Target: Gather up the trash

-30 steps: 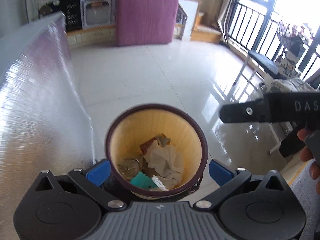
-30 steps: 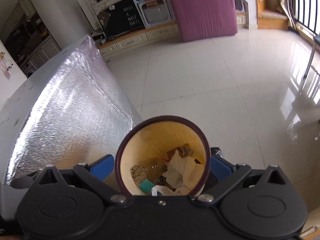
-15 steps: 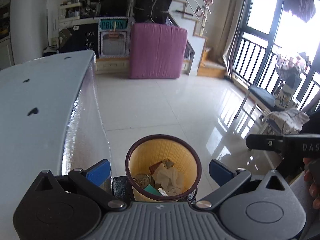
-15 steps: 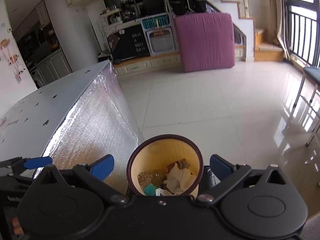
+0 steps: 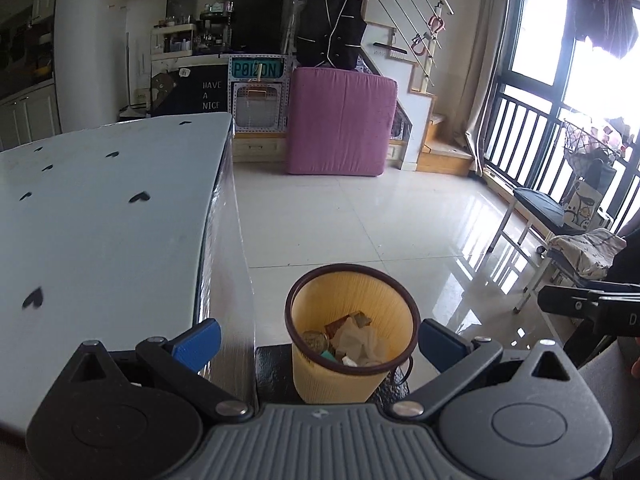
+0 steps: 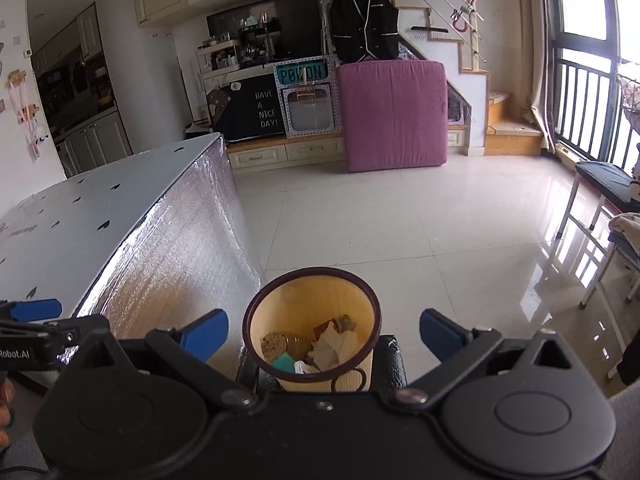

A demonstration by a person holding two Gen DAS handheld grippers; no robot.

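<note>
A yellow waste bin (image 5: pixel 352 340) with a dark rim stands on a black stool below both grippers, also central in the right wrist view as the waste bin (image 6: pixel 312 336). Inside lie crumpled white tissue (image 5: pixel 356 340), a teal scrap (image 6: pixel 285 362), a brown wrapper and a clear bottle (image 6: pixel 286 344). My left gripper (image 5: pixel 320 338) is open, well above the bin, with nothing between its blue fingers. My right gripper (image 6: pixel 322 330) is open too and holds nothing. Each gripper shows at the edge of the other's view.
A pale blue table (image 5: pixel 100 216) with black heart marks and a foil-covered side (image 6: pixel 172 248) stands left of the bin. Glossy tiled floor (image 5: pixel 380 216) stretches ahead to a pink cushion (image 5: pixel 340 120). A bench and white stool (image 5: pixel 560 232) stand at the right by the railing.
Both grippers have risen and pulled back from the bin, so it looks smaller and the tabletop has come into view. The bin's contents have not changed.
</note>
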